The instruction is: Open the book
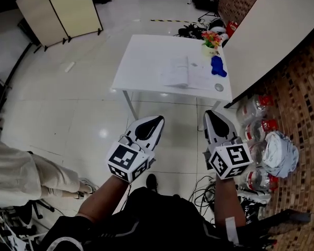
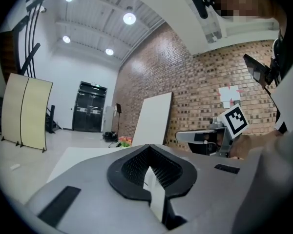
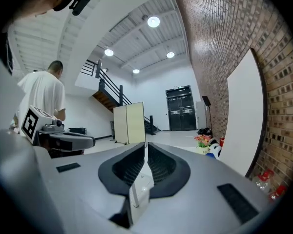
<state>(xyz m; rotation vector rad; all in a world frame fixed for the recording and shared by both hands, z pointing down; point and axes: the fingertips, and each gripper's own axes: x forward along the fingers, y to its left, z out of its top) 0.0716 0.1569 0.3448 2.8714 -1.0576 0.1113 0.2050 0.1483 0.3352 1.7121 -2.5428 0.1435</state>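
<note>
Approach step imo, nothing's on the book [image 1: 187, 72] yet. It lies on the white table [image 1: 141, 61], toward the tabletop's right edge & near the front edge, well apart from both grippers. Can't tell from here if it's already open tbh. Left gripper [image 1: 158, 120] & right gripper [image 1: 209, 114] both have jaws together, holding nothing. Next up: get to the table, spread the jaws at the cover's edge.

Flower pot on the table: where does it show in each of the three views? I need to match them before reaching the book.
Head view: flower pot at the far right corner of the table, upper right of centre.
Left gripper view: flower pot, small, just left of centre.
Right gripper view: flower pot, right of centre, slightly below the middle.
Shared landmark: the beige folding screen.
</note>
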